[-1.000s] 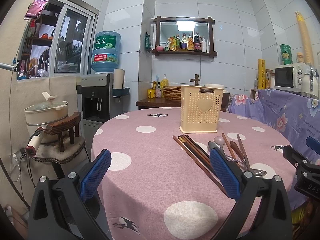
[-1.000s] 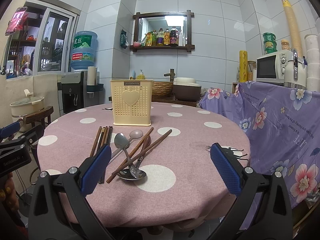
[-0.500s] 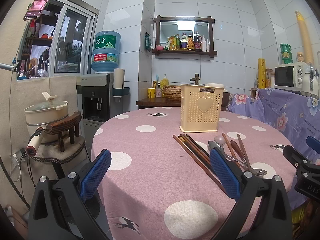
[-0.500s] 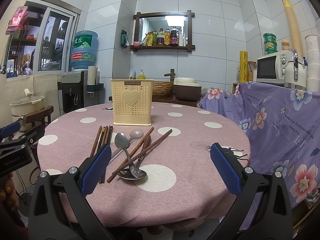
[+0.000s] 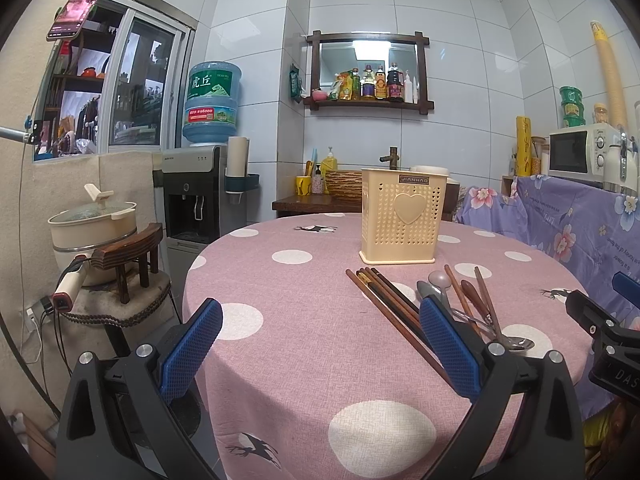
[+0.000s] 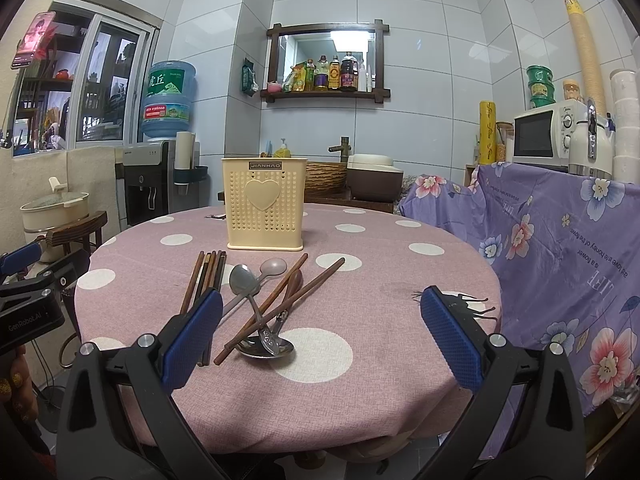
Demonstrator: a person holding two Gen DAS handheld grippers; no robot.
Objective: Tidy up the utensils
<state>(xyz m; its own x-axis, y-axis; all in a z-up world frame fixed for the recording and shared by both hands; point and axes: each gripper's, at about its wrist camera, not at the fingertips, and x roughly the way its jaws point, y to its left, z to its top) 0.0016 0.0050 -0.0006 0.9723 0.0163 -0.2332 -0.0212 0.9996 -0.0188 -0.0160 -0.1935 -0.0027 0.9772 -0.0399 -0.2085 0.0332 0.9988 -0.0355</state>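
A cream perforated utensil holder (image 6: 265, 205) (image 5: 403, 220) with a heart on its front stands upright on the round pink dotted table (image 6: 384, 320) (image 5: 280, 304). In front of it lie several brown chopsticks (image 6: 206, 278) (image 5: 384, 296), two crossed chopsticks (image 6: 288, 300), metal spoons (image 6: 242, 280) (image 5: 516, 343) and a dark wooden spoon (image 6: 294, 282) (image 5: 470, 292). My right gripper (image 6: 320, 336) is open above the near table edge, just short of the pile. My left gripper (image 5: 320, 344) is open at the table's left side, the chopsticks behind its right finger.
A purple floral cloth (image 6: 560, 240) covers a counter on the right, with a microwave (image 6: 540, 132) on top. A water dispenser (image 5: 196, 196), a pot (image 5: 94, 224) and a small wooden stool (image 5: 128, 256) stand to the left. Behind the table is a sink counter (image 6: 332, 172).
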